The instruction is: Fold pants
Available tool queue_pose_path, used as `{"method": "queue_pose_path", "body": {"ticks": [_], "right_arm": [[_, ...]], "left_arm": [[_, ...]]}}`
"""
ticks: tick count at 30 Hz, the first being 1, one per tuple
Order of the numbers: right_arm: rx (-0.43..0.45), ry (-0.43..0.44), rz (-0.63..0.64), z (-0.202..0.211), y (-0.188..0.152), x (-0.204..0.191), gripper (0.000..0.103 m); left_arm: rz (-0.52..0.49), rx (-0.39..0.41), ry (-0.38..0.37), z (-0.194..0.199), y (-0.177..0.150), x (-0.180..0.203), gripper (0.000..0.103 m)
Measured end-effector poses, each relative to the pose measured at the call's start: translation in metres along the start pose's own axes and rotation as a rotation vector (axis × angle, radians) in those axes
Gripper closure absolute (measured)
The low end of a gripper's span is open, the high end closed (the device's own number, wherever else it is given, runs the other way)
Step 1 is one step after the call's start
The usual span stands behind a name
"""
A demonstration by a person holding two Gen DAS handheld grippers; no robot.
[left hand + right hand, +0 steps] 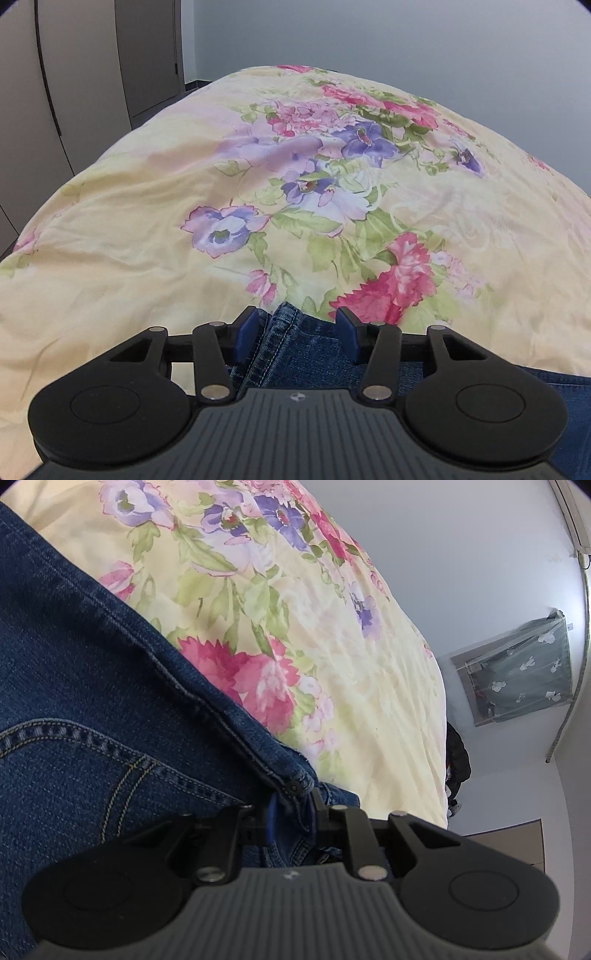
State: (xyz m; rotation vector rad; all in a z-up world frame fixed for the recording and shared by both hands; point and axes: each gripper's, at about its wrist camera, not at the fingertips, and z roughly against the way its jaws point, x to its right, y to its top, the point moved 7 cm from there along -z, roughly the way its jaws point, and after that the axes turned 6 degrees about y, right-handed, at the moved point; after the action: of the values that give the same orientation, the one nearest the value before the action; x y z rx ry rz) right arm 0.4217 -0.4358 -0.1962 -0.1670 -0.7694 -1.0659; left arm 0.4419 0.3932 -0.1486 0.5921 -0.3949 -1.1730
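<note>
**Both grippers at the denim's far edge, one clamped, one not yet**

The pants, dark blue jeans, lie on a floral bedspread that covers the bed, with the yellow flowered cloth stretching away beyond them. In the right wrist view the denim fills the near left of the scene, a stitched pocket seam curving across it, and a thick seamed edge runs down to a riveted corner just ahead of the tool.

The right gripper has its fingers drawn nearly together on that bunched corner; the fabric is pinched between the blue pads and spills out on both sides, so this grip looks settled.

The left gripper is a different matter. Its blue pads stand apart, and a stitched hem of the jeans rises between them. The left pad lies right against the fold, while the right pad is clear of it, so the cloth is bracketed but not clamped (whether the left pad presses or merely brushes it is hard to tell from here).

As a judgement, the step in hand is securing a second hold along the same far edge, so that both ends of it can be carried together for a fold. The next move calls for the left fingers to finish closing squarely on the hem, catching every layer. Then both hands would need to lift and travel evenly, keeping the edge taut between them.
</note>
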Motion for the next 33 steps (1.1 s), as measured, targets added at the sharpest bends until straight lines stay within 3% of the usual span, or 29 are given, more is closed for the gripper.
{"method": "queue_pose_path", "body": {"ticks": [5, 8, 13, 16, 19, 22, 25, 31, 33], "right_arm": [[-0.017, -0.014, 0.013, -0.002, 0.002, -0.003, 0.09], [-0.021, -0.023, 0.018, -0.003, 0.001, -0.004, 0.09], [-0.027, -0.032, 0.017, -0.003, 0.002, -0.005, 0.09], [-0.032, -0.043, 0.027, -0.002, 0.002, -0.006, 0.09], [-0.029, -0.053, 0.027, 0.001, 0.002, -0.004, 0.091], [-0.005, -0.074, 0.031, 0.01, 0.002, -0.001, 0.091], [0.047, -0.058, -0.006, 0.021, 0.009, 0.001, 0.092], [0.009, -0.06, 0.041, 0.01, 0.015, -0.01, 0.092], [0.002, -0.074, 0.057, 0.005, 0.015, -0.013, 0.092]], "left_arm": [[-0.018, -0.024, -0.078, -0.012, -0.004, -0.006, 0.069], [-0.028, -0.031, -0.111, -0.014, -0.005, -0.008, 0.069], [0.037, -0.055, -0.126, -0.024, -0.012, -0.012, 0.066], [0.003, -0.016, -0.065, -0.014, -0.013, -0.007, 0.091], [-0.018, 0.06, -0.032, 0.012, -0.007, -0.009, 0.095], [-0.094, 0.103, 0.024, 0.03, 0.002, -0.01, 0.095], [-0.12, 0.079, 0.082, 0.024, 0.003, -0.015, 0.095], [-0.103, 0.077, 0.077, 0.001, -0.005, -0.01, 0.094], [-0.095, 0.078, 0.089, -0.004, -0.009, -0.013, 0.087]]}}
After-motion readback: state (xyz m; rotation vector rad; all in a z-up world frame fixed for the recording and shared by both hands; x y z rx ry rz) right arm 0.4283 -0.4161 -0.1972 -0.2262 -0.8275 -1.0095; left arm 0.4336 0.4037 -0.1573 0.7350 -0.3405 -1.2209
